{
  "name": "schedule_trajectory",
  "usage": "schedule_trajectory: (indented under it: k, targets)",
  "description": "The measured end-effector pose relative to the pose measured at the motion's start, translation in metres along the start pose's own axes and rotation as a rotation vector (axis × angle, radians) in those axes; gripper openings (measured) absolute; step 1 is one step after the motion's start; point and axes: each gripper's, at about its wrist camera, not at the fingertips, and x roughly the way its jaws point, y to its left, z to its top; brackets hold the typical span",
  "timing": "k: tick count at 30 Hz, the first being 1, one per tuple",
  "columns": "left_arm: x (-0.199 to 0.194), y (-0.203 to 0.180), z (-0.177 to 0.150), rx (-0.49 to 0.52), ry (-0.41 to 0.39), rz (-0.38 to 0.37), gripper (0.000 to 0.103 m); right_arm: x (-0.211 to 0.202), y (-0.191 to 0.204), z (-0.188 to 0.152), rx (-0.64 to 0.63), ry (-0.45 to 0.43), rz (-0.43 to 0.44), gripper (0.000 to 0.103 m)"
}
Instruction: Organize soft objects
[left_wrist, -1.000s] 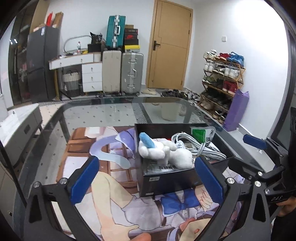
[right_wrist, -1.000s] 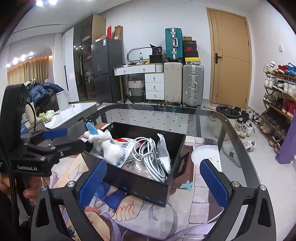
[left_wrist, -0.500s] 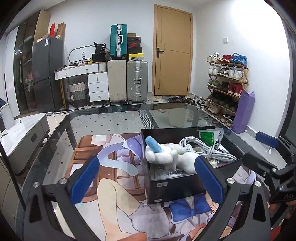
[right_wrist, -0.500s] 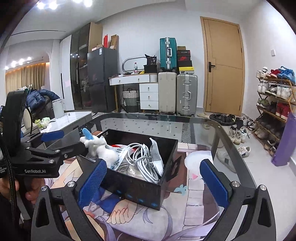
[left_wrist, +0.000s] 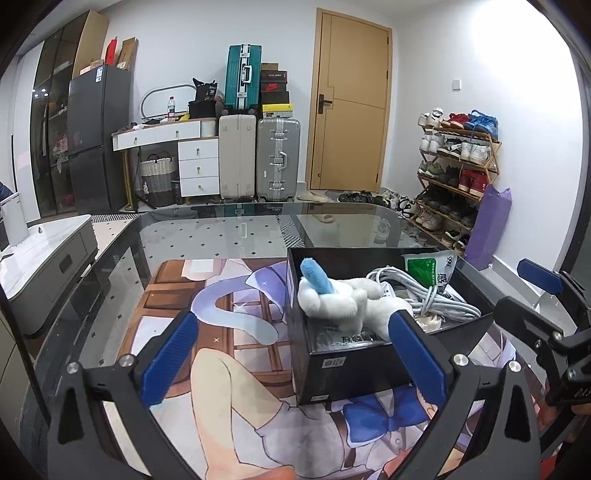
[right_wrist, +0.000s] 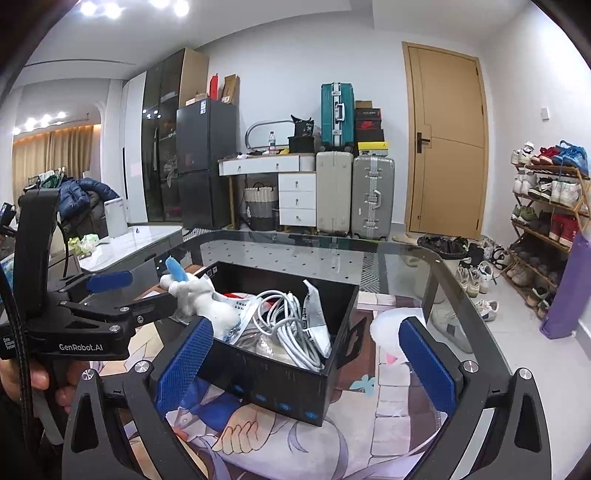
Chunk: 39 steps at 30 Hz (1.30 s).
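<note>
One plush toy (left_wrist: 338, 302) beyond left gripper (left_wrist: 295, 363)

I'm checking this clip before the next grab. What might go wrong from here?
The plush toy lies draped over the black box's near rim, so a nudge could tip it onto the mat. The white cable is coiled right beside it, so a wide-open left gripper might snag cable along with plush.
</note>
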Motion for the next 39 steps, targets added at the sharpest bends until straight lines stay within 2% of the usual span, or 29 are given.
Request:
schedule_trajectory:
  k: [6, 18, 39]
  targets:
    - [-0.0009, -0.0016, 0.0002, 0.002, -0.006, 0.006, 0.103, 0.0002, -0.0071, 0.0003, 0.036, 0.002, -0.002, 0.102]
    - [0.0045, 0.0042, -0.0004, -0.023, 0.02, 0.014, 0.103, -0.0014, -0.0009, 0.0001, 0.006, -0.005, -0.014, 0.102]
    - [0.0027, 0.0028, -0.0011, -0.015, 0.014, 0.015, 0.103, -0.0052, -0.0022, -0.0002, 0.015, -0.015, -0.019, 0.102]
